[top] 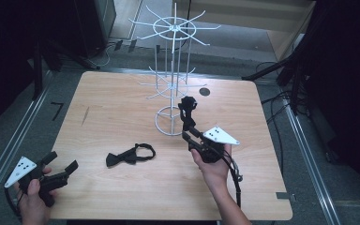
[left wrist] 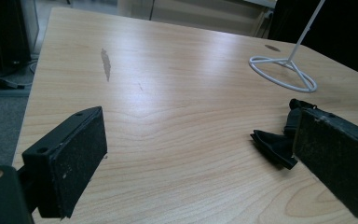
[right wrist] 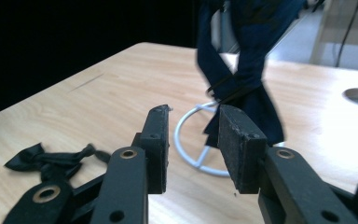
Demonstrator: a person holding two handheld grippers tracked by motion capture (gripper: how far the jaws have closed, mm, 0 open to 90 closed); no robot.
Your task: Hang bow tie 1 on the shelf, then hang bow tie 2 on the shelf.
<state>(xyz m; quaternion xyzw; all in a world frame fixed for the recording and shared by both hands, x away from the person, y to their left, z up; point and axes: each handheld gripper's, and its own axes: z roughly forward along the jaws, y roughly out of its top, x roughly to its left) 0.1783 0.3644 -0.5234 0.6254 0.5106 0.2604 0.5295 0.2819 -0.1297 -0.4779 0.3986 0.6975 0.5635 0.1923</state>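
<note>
A black bow tie point(top: 131, 155) lies flat on the wooden table point(top: 117, 101), left of the white wire rack point(top: 173, 70). It also shows as the bow tie point(left wrist: 272, 145) behind one jaw and the bow tie point(right wrist: 46, 161) at lower left. A second dark bow tie point(top: 187, 110) hangs by the rack's pole, above the base ring point(top: 170, 123). My right gripper point(top: 191, 133) points up at it, open. In the right gripper view the hanging tie point(right wrist: 247, 70) dangles just past the gripper point(right wrist: 193, 112), with nothing between the pads. My left gripper point(top: 63, 160) rests open at the near left corner, jaws wide in its own view point(left wrist: 196, 116).
The rack's base ring point(left wrist: 284, 72) stands past the centre of the table, and its hook arms spread overhead. A round dark hole point(top: 204, 91) sits in the tabletop behind the rack. Cables and dark stands surround the table on the floor.
</note>
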